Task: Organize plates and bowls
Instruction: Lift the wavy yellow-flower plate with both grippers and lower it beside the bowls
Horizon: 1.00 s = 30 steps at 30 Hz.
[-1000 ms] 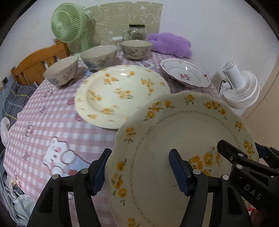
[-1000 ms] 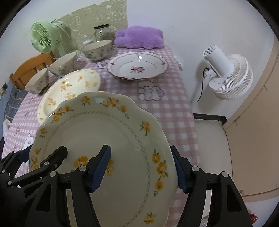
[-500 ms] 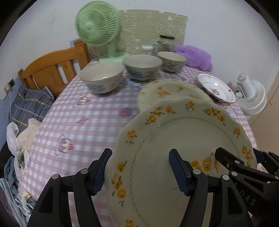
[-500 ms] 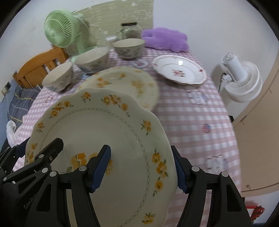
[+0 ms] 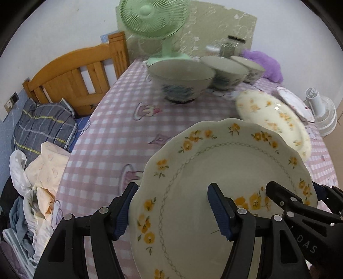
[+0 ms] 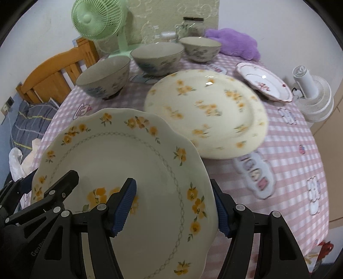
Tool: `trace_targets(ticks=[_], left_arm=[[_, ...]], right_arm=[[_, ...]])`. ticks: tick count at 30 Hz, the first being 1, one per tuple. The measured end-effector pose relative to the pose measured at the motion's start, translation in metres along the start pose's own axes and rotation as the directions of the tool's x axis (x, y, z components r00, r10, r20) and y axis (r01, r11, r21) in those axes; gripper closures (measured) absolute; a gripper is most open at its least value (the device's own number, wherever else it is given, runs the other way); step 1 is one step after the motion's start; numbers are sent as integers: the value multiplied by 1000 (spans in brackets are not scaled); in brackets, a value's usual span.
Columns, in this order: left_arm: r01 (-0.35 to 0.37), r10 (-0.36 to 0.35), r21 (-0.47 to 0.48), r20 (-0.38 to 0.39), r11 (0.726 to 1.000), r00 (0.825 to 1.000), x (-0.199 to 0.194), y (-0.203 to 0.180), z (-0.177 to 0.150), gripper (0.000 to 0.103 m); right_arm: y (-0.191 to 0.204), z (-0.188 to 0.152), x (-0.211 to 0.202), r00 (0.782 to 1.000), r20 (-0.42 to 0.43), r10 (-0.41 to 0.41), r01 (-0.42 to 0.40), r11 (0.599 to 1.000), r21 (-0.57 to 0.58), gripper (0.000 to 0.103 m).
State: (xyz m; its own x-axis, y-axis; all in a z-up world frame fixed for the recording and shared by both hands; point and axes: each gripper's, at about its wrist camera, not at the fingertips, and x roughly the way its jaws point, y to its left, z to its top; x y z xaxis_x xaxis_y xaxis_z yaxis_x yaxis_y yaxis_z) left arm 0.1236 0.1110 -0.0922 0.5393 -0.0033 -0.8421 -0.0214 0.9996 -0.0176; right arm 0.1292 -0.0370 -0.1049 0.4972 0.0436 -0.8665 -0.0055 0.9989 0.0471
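Scalloped plate [image 5: 231,171], cream with yellow flowers: being held above the near edge of the counter [image 5: 120,128] by both tongs. Left tongs [image 5: 171,209] are gripping its left rim, one blue finger under the edge and one resting on the plate's face. Right tongs [image 6: 174,206] are gripping the right rim of the same plate [image 6: 120,154] the same way.

Second yellow-flowered plate [image 6: 205,111]: lying flat on the pink checked cloth just beyond the held plate, blurred. Small red-flowered plate [image 6: 264,83]: sitting further right, near the counter's far corner.

Three bowls [image 6: 158,56]: standing upright in a row along the back of the counter, close beside one another.

Green fan [image 6: 98,19], glass jar [image 6: 193,26] and purple cushion [image 6: 235,46]: sitting behind the bowls. White fan [image 6: 313,98]: standing off the counter's right side.
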Motion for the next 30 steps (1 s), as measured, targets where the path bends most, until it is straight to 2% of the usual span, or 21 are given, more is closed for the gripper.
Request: trace_targets(ticks=[6,10,14,21,25,30], left_arm=[[10,-9,7,-39,1000,999,23,22,0,36],[28,-28,12,-51,1000,998,34,27,7,36],[27,-26,47,-31,999,999,37,25,13,36],[21,-18,61,-51,998,999,40,27,17,34],[19,-16,27,-92,999,996,36,30,20,25],[22,-17,43,-107,999,994,15,30,27,17]], right_arm=[[25,2,21,999,-33,-3,3,1000,18,33],[29,6,31,998,-54,-20,22,999,28,33],[30,11,40,997,-69,-40,43,998,39,33],[32,14,44,997,-77,-23,26,999,38,31],[28,17,42,993,-114,13,-8,999,41,31],[25,25,15,997,-76,1,2,1000,27,24]])
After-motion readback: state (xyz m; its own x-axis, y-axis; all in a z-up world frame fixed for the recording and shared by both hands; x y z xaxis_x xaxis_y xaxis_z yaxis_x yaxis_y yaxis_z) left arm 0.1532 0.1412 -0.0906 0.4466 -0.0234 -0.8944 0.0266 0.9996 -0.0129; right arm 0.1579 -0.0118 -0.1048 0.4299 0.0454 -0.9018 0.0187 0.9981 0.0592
